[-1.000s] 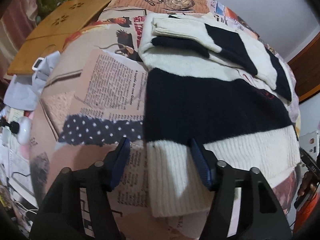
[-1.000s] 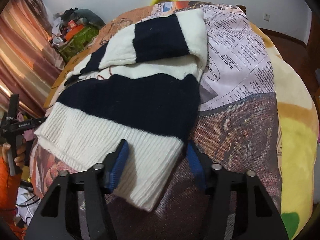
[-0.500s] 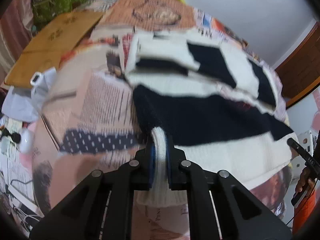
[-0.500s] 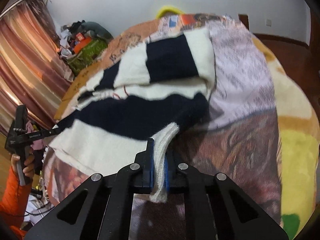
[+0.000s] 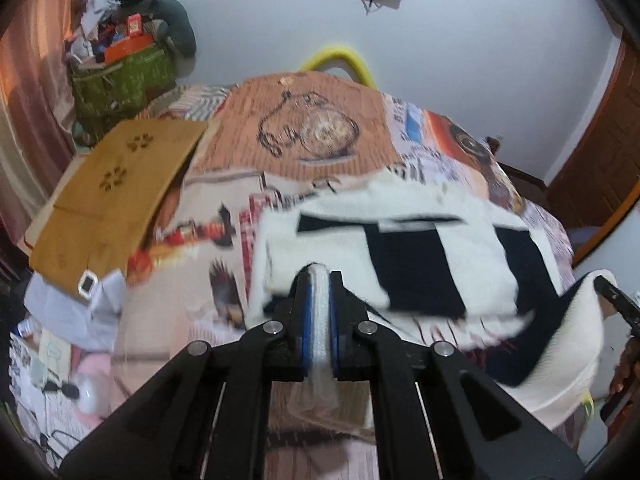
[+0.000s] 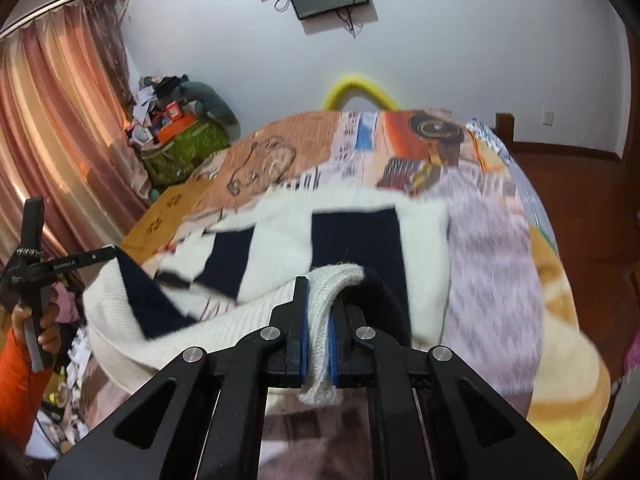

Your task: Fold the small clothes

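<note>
A small white and navy striped knit sweater (image 5: 400, 248) lies on a bed with its sleeves folded across its upper part. My left gripper (image 5: 319, 280) is shut on the white ribbed hem at its left corner and holds it raised. My right gripper (image 6: 318, 292) is shut on the hem (image 6: 336, 276) at the right corner, also raised. The lifted hem sags between the two grippers (image 6: 132, 328). The sweater's upper part (image 6: 352, 236) rests on the bed ahead of both grippers.
The bed has a patchwork newspaper-print cover (image 5: 304, 128). A brown cardboard sheet (image 5: 116, 192) lies on its left side. A green bag of clutter (image 5: 120, 76) and curtains (image 6: 48, 120) stand at the left. The other gripper and an orange-sleeved hand (image 6: 28, 280) show at the right wrist view's left edge.
Both grippers were open over the hem a second ago, then closed on it. They have since lifted the hem off the bed and carried it toward the sweater's upper part.
</note>
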Demonstrator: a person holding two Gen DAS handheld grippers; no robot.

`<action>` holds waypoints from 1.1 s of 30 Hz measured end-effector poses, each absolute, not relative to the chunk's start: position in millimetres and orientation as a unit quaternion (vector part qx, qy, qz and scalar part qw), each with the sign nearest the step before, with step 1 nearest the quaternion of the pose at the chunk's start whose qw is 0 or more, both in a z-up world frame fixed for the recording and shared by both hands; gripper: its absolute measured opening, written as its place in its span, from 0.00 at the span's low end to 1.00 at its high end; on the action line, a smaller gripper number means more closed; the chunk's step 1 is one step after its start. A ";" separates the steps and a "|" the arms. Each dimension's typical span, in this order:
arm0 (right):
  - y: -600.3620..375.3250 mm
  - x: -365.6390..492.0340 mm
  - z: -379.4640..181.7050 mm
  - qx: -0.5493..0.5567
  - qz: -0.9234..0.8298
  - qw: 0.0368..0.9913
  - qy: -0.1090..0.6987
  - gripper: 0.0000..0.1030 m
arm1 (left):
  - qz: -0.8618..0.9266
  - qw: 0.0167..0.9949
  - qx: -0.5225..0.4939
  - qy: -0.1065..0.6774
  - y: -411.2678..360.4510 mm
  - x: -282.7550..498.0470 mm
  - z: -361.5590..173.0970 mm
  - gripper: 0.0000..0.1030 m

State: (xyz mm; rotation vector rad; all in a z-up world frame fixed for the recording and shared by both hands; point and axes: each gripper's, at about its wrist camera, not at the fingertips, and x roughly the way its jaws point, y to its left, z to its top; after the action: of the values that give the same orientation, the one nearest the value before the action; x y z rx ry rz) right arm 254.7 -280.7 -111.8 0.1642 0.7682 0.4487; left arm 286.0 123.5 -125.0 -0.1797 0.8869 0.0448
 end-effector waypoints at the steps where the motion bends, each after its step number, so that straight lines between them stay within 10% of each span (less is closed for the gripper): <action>1: -280.5 265.2 -110.8 0.079 0.212 0.901 0.371 0.06 | 0.027 0.901 -0.088 0.424 126.0 298.9 -123.7 0.06; 21: -279.7 390.5 -153.9 0.080 0.180 0.878 0.436 0.06 | 0.090 0.861 -0.100 0.490 162.2 433.3 -224.1 0.06; 33: -289.8 386.9 -127.4 0.091 0.189 0.876 0.434 0.18 | 0.122 0.883 -0.099 0.443 177.5 416.0 -162.5 0.14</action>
State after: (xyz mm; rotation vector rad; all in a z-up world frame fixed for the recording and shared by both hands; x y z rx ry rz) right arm 386.9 -289.8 -127.4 0.1899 0.9056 0.3947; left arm 416.0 177.5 -162.5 -0.2057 0.9216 0.2532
